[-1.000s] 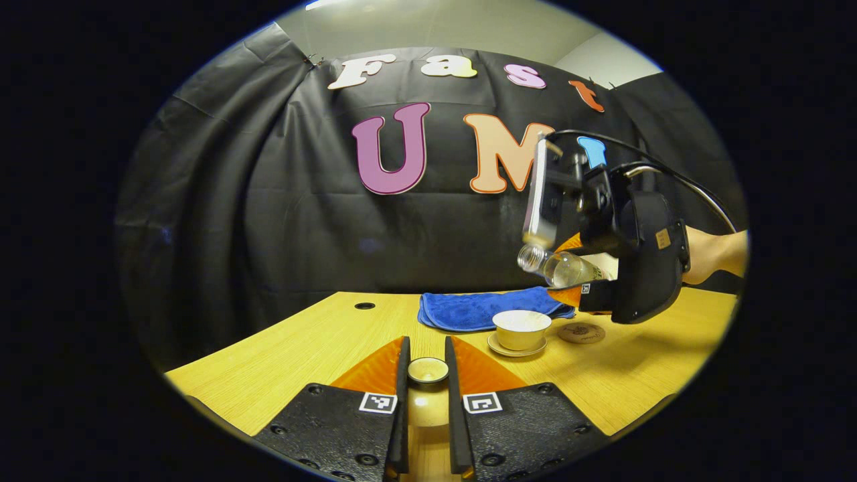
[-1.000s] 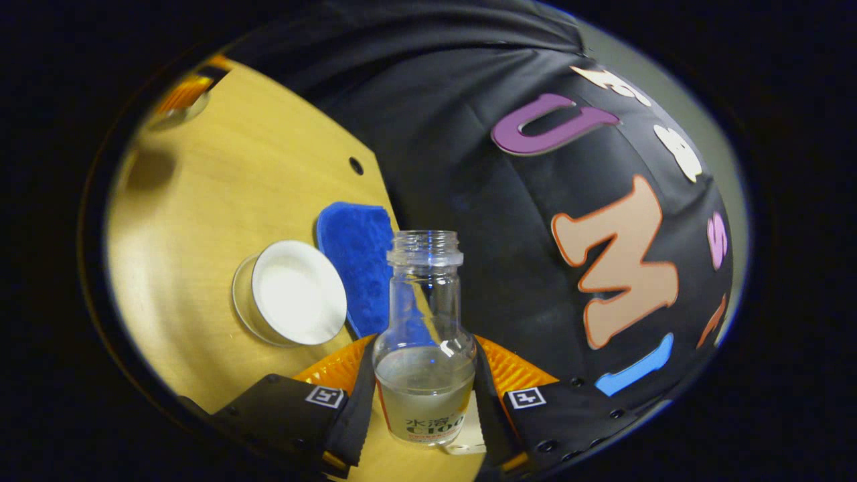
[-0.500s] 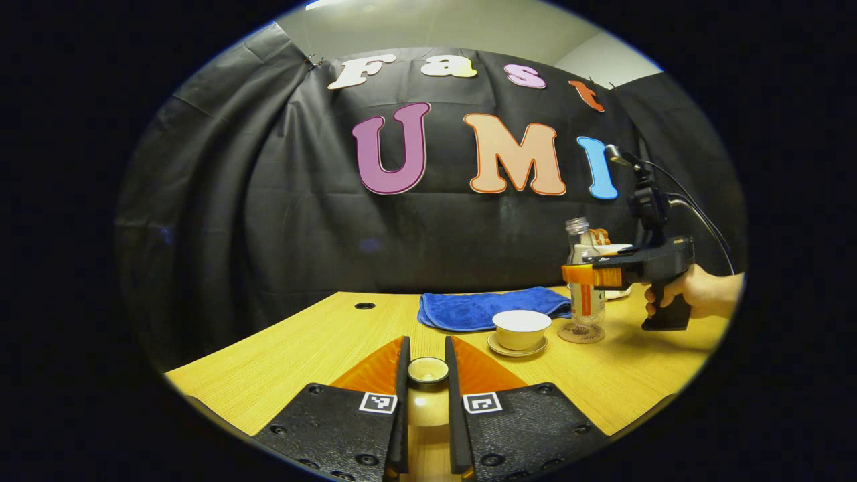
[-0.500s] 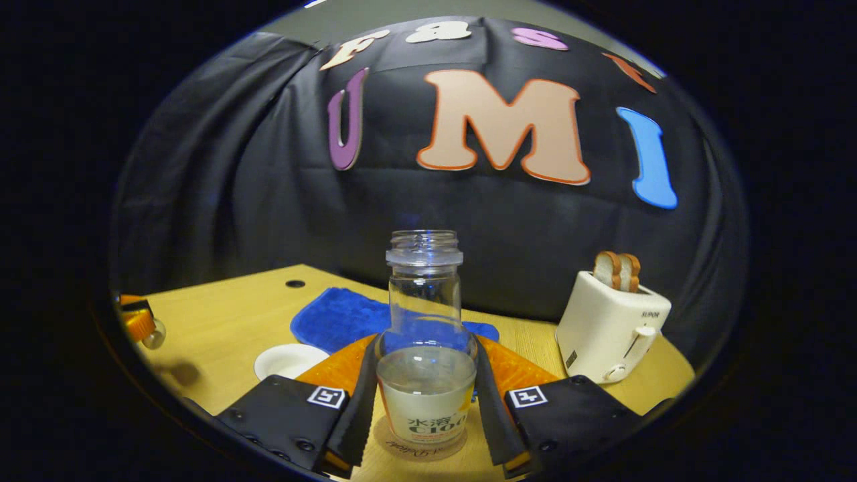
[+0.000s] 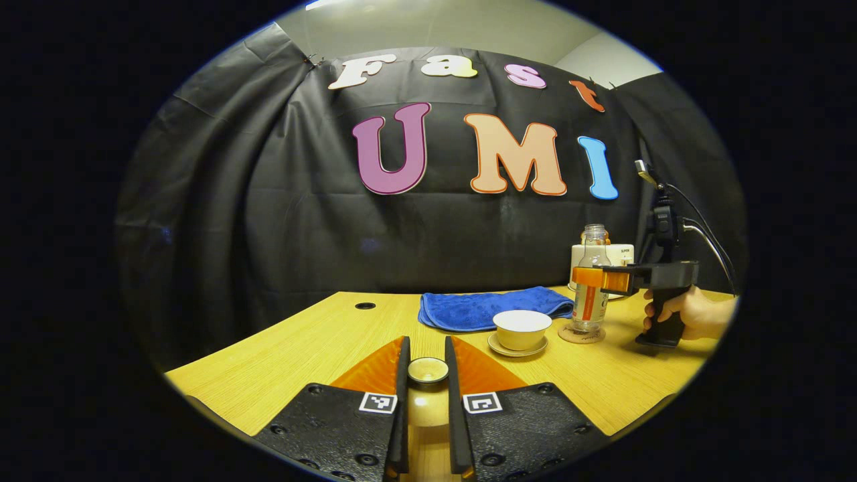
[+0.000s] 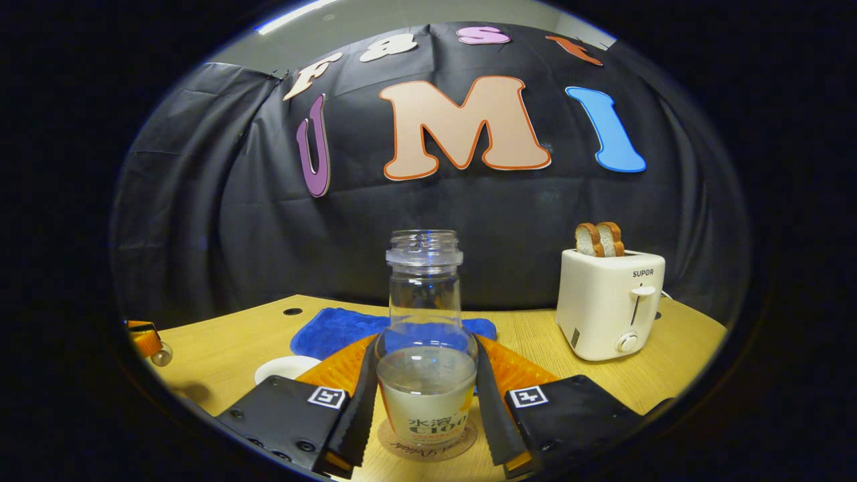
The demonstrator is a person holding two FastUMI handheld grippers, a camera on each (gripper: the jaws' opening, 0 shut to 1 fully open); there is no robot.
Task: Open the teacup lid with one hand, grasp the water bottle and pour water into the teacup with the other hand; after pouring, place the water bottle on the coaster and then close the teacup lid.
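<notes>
Standing upright on the round coaster, the uncapped water bottle sits between the jaws of the right gripper; the fingers flank its lower body closely, but the pictures do not settle whether both press on it or a slight gap remains. The bottle is about a third full. In the left gripper view the same bottle on its coaster appears at the far right of the desk, with the right gripper around it and a hand on the grip. Left gripper: jaws narrowly apart and clamped on the teacup lid, held above the desk by its knob. Teacup: uncovered, on its saucer, just left of the coaster and in front of the blue cloth. The right gripper view adds a white toaster with two bread slices at the right rear, the teacup's rim at lower left, and the left gripper at the left edge.
</notes>
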